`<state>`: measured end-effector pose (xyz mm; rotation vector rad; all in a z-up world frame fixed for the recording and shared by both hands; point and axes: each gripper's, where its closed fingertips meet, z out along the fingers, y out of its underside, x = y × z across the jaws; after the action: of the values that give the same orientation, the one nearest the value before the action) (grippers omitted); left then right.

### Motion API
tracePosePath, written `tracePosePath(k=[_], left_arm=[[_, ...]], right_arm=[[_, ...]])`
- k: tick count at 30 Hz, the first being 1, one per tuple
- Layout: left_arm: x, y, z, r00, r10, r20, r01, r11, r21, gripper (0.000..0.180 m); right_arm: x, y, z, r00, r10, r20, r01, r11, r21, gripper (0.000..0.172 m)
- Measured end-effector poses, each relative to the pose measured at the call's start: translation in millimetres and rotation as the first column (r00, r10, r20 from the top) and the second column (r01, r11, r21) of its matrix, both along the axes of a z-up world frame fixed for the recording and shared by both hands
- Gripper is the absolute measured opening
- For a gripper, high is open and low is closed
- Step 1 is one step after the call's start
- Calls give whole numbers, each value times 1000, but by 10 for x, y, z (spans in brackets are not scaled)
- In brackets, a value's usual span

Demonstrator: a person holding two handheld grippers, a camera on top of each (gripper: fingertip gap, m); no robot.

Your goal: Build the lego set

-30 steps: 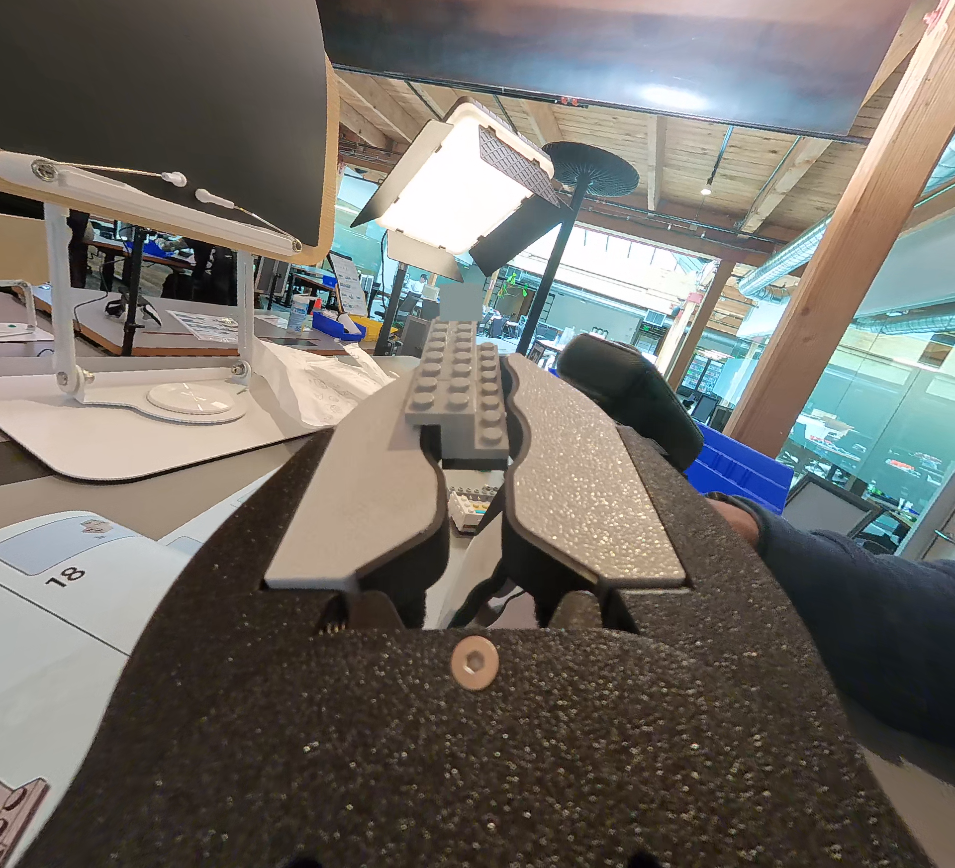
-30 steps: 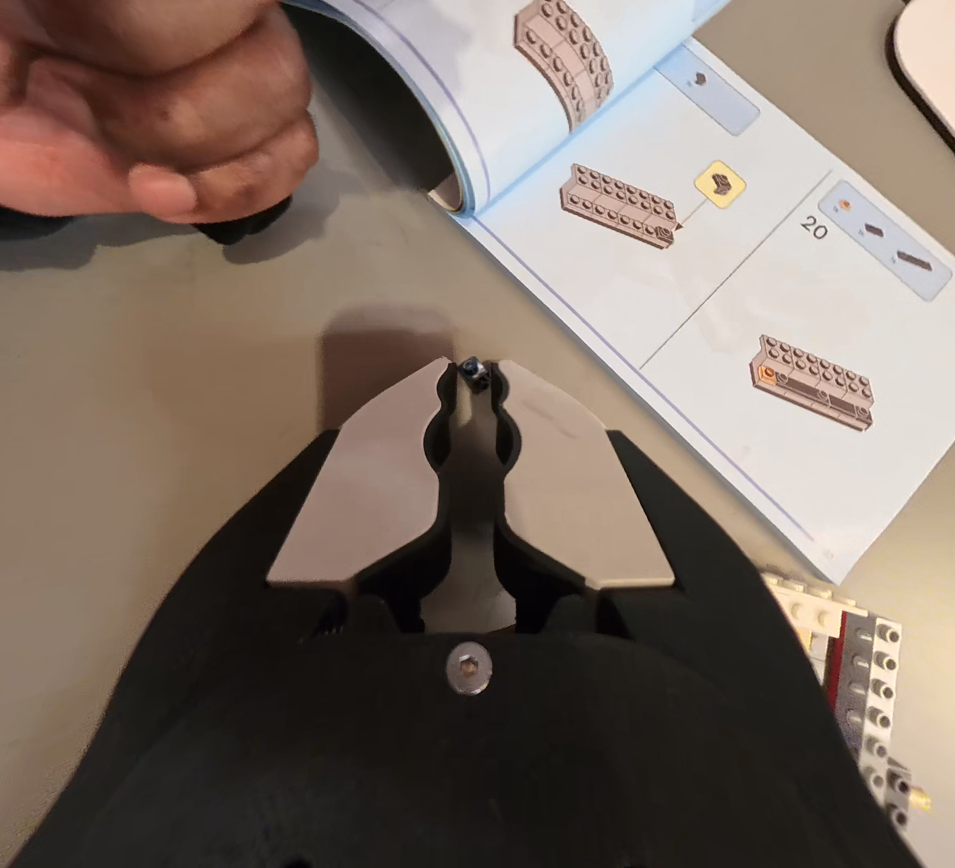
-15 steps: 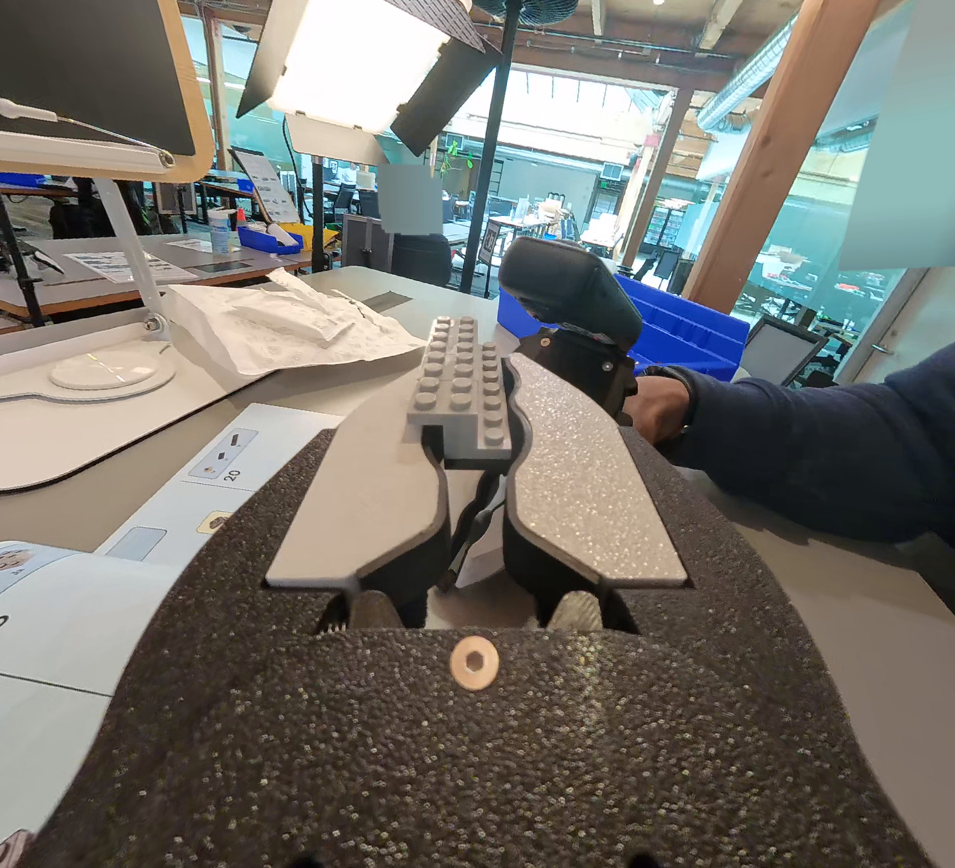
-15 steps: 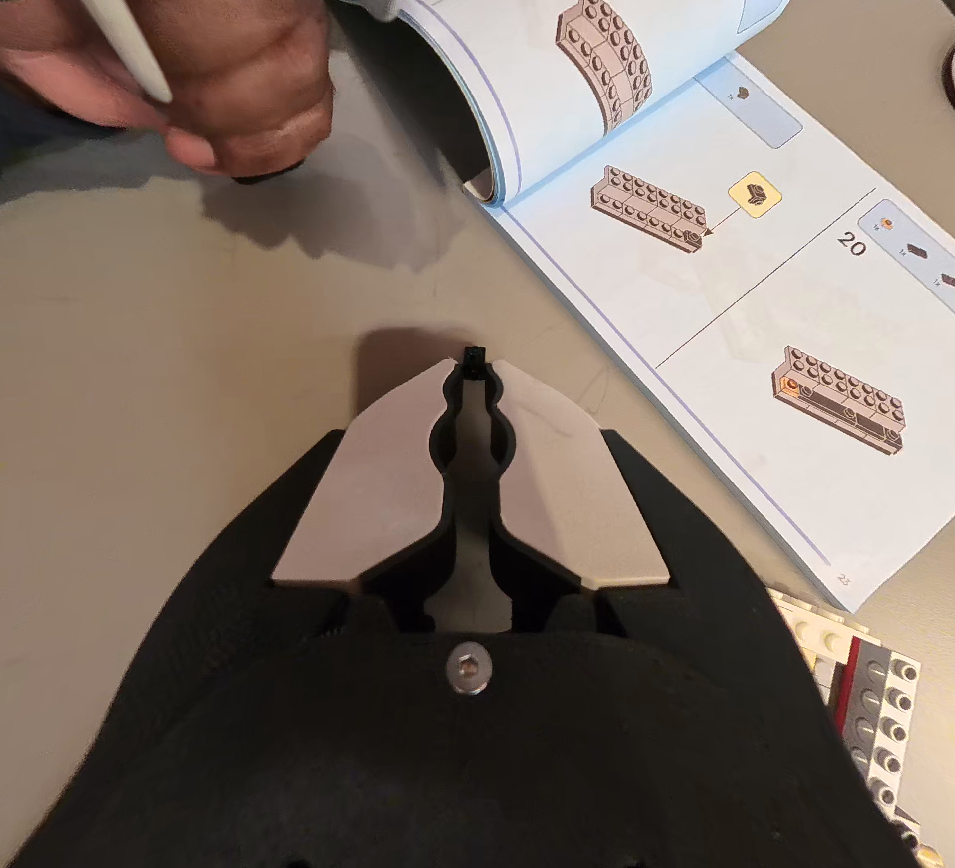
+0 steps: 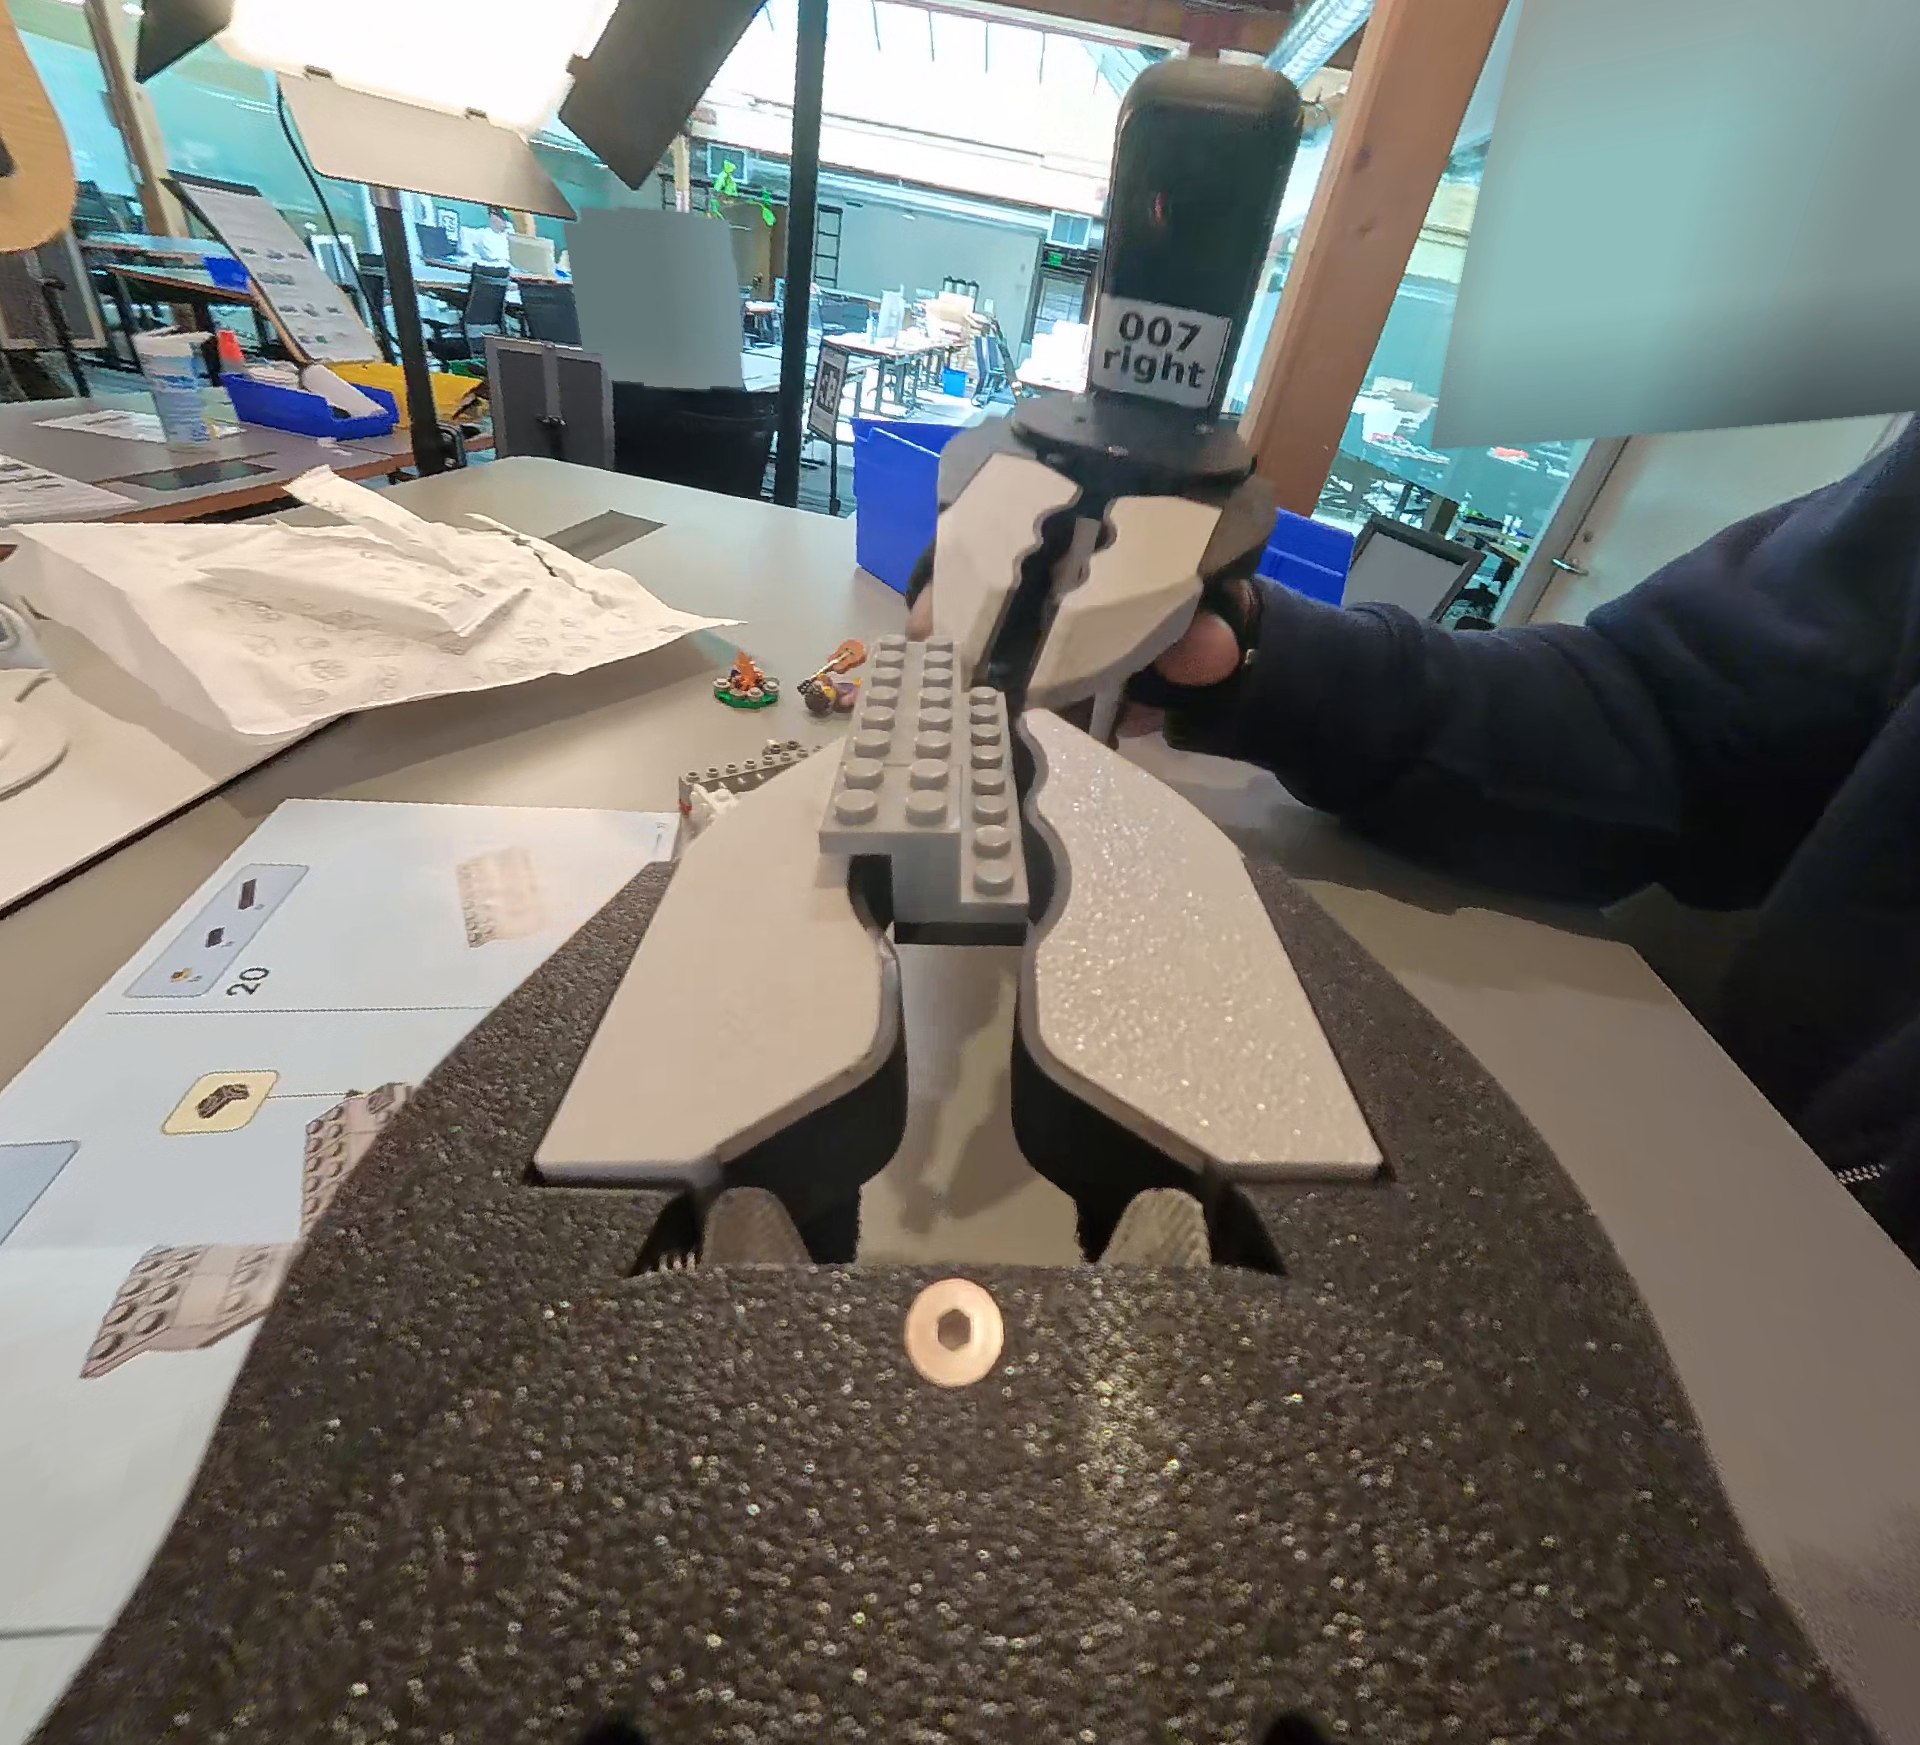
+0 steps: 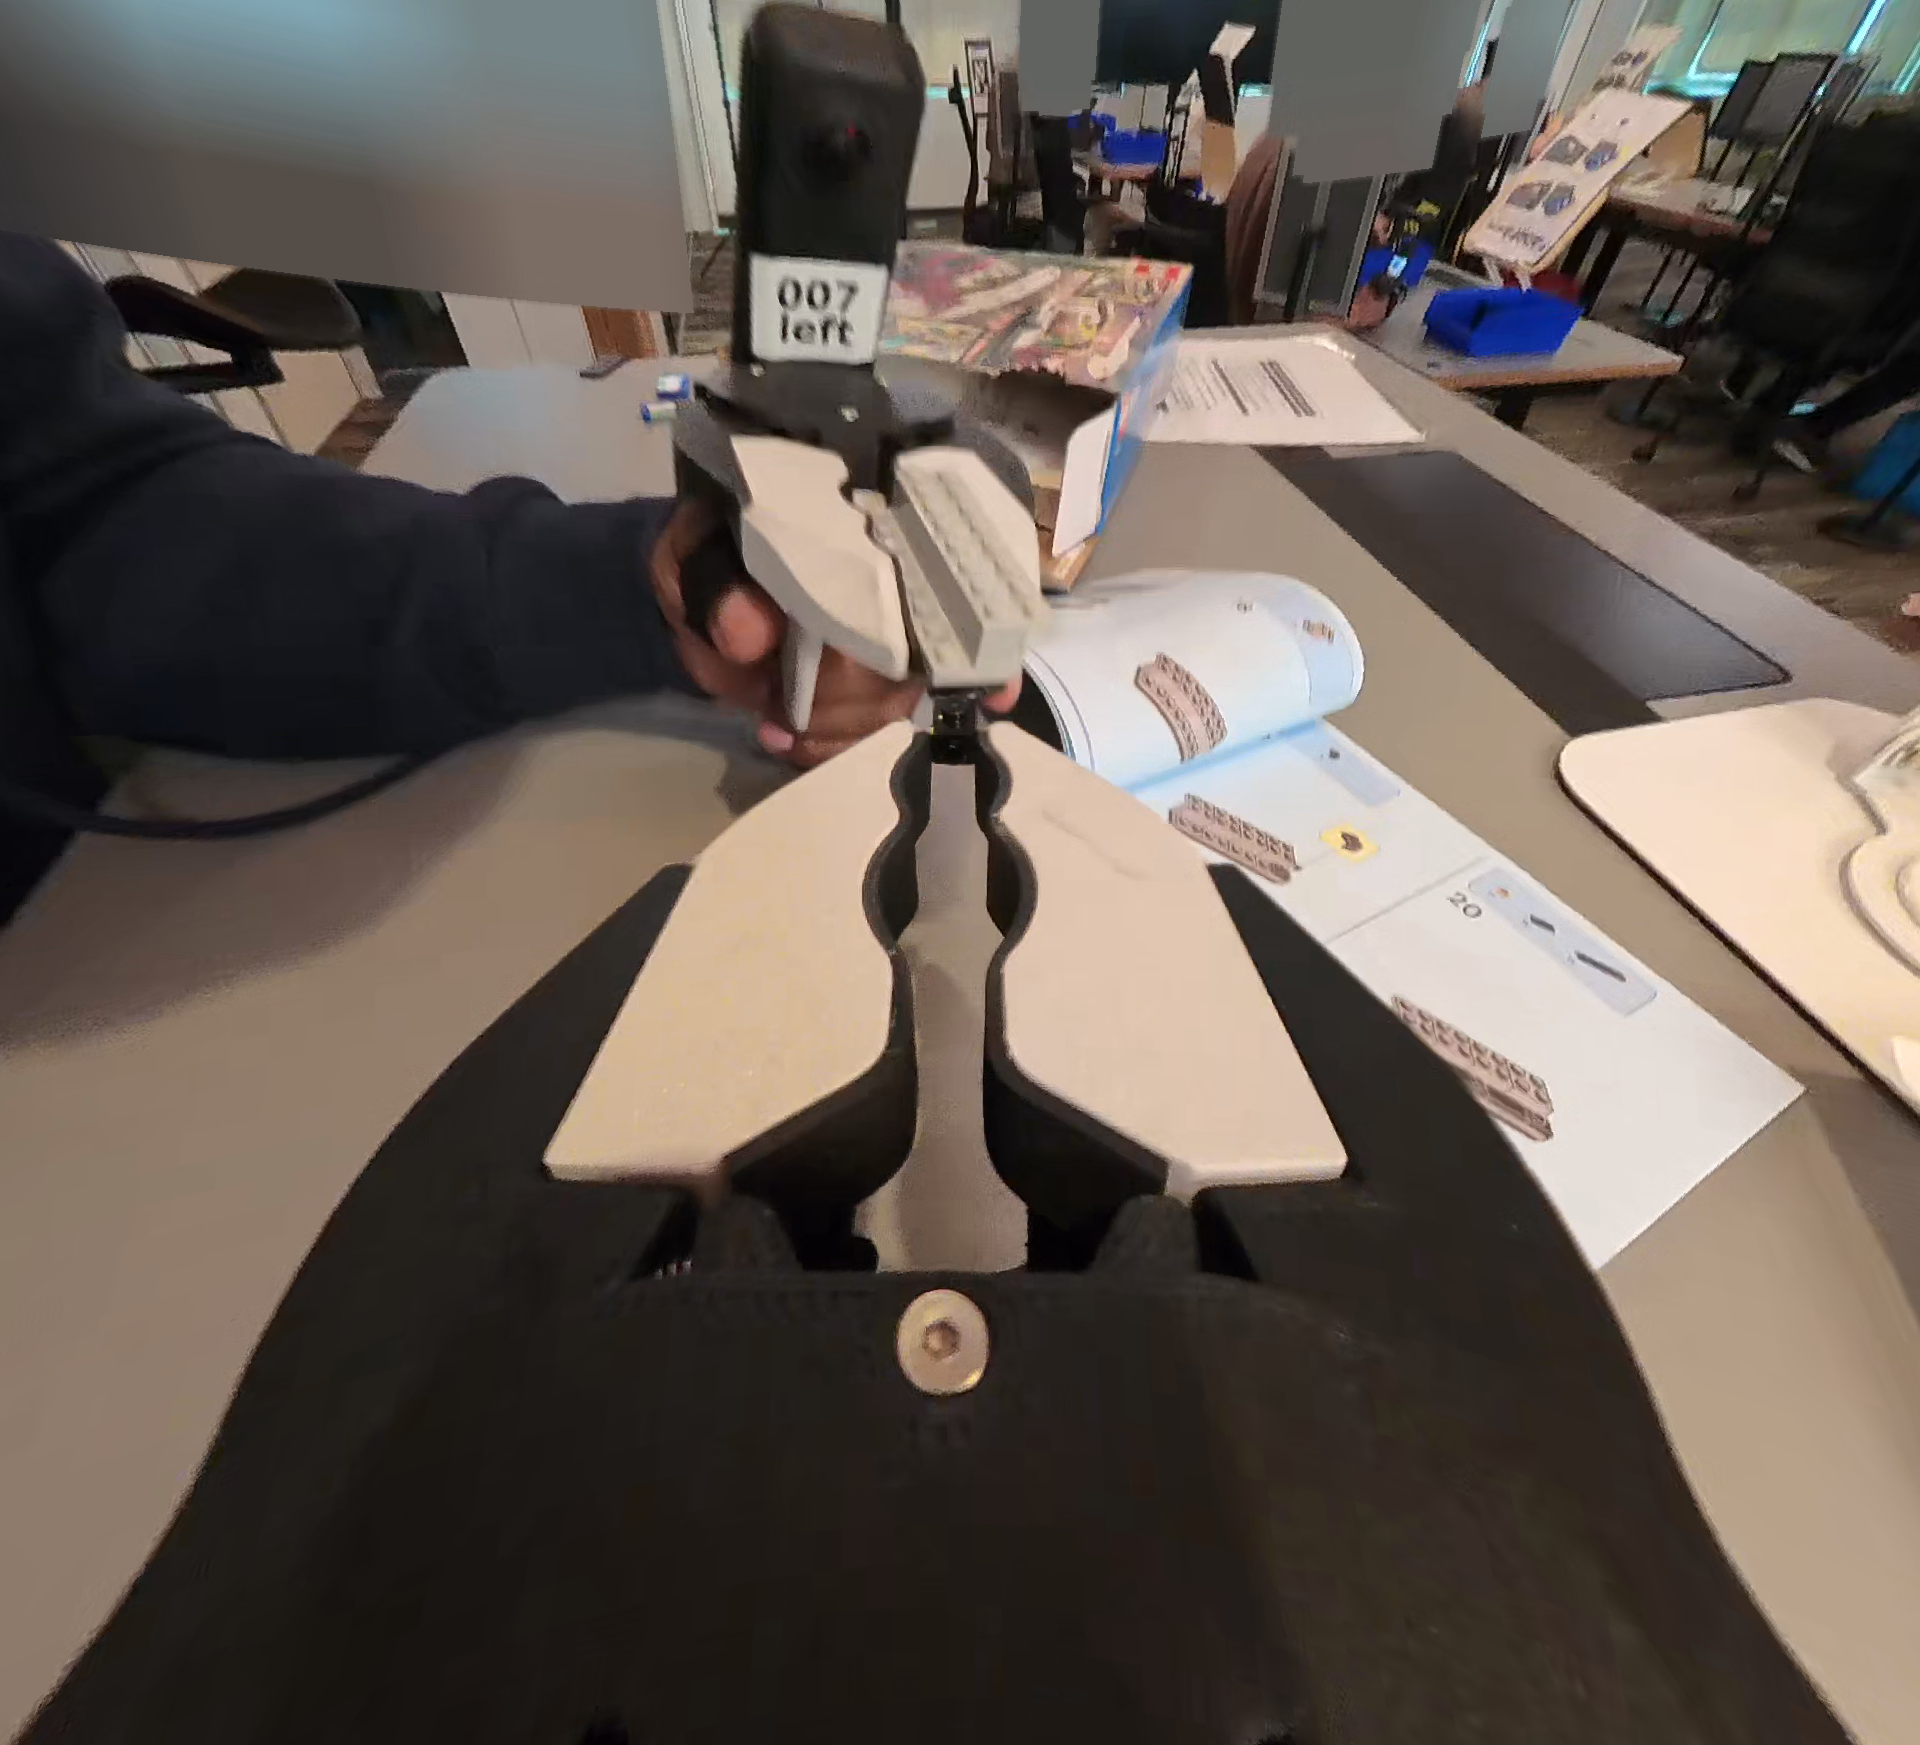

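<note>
- 2 grippers face each other above the grey table.
- Left gripper clamps 1 grey studded brick assembly.
- Right gripper pinches 1 small black piece at its tips, just beside the assembly's end.
- Around: 1 open instruction booklet, 2 small figures, crumpled paper bag.

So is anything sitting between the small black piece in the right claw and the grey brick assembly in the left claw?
Nothing visible. The small black piece sits right at the near end of the grey brick assembly, both held above the table.
</note>
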<state>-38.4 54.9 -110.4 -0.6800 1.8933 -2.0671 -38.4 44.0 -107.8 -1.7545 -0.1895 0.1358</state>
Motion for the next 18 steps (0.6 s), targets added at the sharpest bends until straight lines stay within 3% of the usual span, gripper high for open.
tracePosePath(k=[18], left_arm=[[-15, -125, 15, 998, -56, -39, 53, 995, -83, 17]], right_arm=[[-27, 18, 33, 998, -62, 20, 63, 997, -54, 8]])
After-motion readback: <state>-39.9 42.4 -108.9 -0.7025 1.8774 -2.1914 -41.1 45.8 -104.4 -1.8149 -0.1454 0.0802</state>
